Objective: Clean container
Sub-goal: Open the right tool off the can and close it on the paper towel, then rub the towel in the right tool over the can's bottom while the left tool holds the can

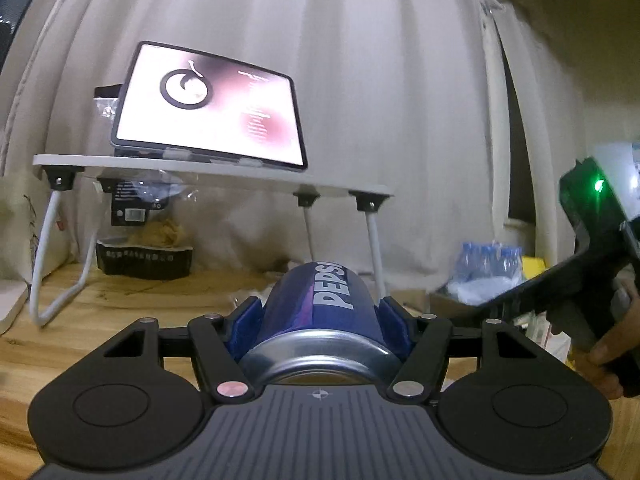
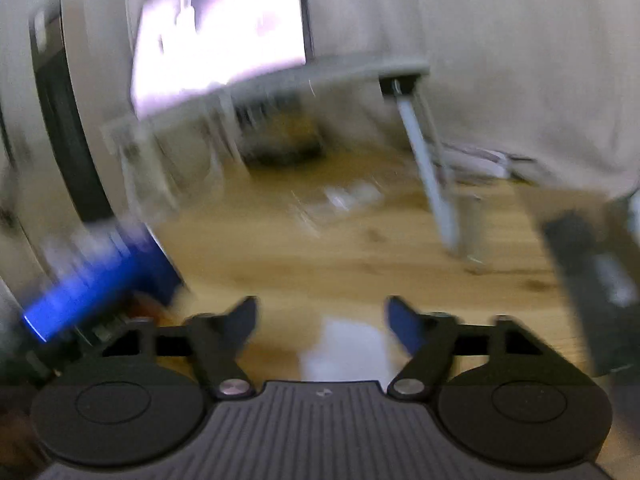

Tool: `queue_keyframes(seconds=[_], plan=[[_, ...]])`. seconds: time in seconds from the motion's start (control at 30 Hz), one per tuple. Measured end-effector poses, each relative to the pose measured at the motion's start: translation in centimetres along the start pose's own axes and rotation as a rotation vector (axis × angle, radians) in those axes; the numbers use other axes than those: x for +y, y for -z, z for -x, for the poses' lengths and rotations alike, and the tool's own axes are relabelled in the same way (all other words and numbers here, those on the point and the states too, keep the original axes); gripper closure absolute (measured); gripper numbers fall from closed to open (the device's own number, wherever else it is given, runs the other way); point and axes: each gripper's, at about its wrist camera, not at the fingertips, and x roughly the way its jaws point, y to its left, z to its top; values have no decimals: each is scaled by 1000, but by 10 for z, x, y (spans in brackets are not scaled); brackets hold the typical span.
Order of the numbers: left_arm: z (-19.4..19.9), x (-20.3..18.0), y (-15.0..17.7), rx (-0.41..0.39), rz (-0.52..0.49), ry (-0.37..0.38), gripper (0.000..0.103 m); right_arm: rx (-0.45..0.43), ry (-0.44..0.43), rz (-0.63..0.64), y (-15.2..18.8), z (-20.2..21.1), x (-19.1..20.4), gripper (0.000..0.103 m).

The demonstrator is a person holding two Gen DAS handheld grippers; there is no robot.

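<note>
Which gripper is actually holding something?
The left gripper: its blue pads clamp the Pepsi can. The right gripper is open, nothing between its fingers.

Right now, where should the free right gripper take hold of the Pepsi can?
Probably the far end of the can. The left gripper already clamps its sides near the silver rim, so only the far end is free. Come with the open right gripper from beyond, across the round sides.

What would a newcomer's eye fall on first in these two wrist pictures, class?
First, the blue Pepsi can, lying on its side and clamped in the left claw, low in the middle of the left wrist view. Next, the glowing tablet propped on the small white folding table above and behind the can. In the blurred right wrist view, the right claw stands open over the wooden surface.
</note>
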Motion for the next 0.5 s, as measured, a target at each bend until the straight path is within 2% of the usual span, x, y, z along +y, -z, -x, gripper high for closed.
queue_keyframes(seconds=[0.03, 0.1, 0.2, 0.3, 0.33, 0.37, 0.4, 0.43, 0.5], plan=[[0, -1, 1, 4, -9, 3, 37, 45, 27, 45, 5, -6, 2, 49], [-1, -3, 2, 5, -18, 6, 37, 107, 68, 113, 16, -17, 8, 49], [-4, -2, 2, 14, -18, 8, 37, 139, 122, 184, 30, -31, 18, 49], [-6, -2, 4, 25, -13, 9, 37, 134, 92, 123, 35, -31, 10, 52], [-6, -2, 4, 28, -13, 8, 37, 136, 77, 98, 34, -31, 7, 61], [-6, -3, 5, 32, -13, 8, 37, 135, 61, 74, 37, -30, 4, 78], [-7, -3, 5, 35, -12, 9, 37, 131, 58, 55, 36, -29, 2, 87], [-7, -3, 5, 37, -12, 9, 37, 128, 63, 54, 35, -28, 0, 92], [-8, -3, 5, 46, -14, 15, 37, 108, 50, 52, 30, -25, -1, 92]])
